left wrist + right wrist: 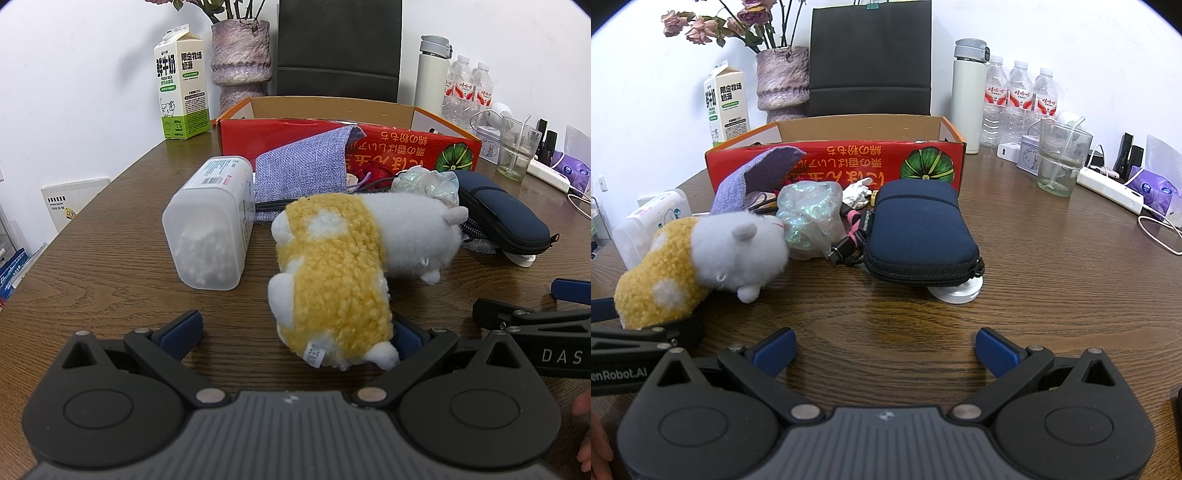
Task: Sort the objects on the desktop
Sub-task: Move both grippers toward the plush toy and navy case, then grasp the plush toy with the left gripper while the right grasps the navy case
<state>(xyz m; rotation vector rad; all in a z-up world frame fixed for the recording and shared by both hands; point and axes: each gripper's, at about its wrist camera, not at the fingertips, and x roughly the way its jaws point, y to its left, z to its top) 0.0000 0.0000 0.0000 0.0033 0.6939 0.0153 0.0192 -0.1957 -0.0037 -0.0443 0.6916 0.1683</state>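
1. Table (1034,258): brown wood grain, fills the lower half of both views and carries everything listed.
2. Box (834,162): red carton, open top, centre of the frame behind the clutter. We judge it the likely bin for sorting.
3. Plush (332,266): yellow and white, lying on its side at centre of the left view. Its near end sits inside the left gripper (295,332), against the right pad.
4. Pouch (916,236): navy, zipped, centre of the right view, resting partly on a white disc (956,291).
5. Tub (210,225): frosted plastic, on its side, left of the plush and just beside it.
6. Bag (306,162): lilac cloth, propped against the box front.
7. Wrap (809,218): iridescent film, touching the plush's head.
8. Right gripper (884,350): jaws wide apart, nothing between them, low centre, short of the pouch.
9. Left gripper: jaws apart, not yet closed on the plush.
10. Risks, as we judge them: a grip on the plush's very end may slip or let it droop and drag the wrap or tub; the two grippers sit close and may collide.
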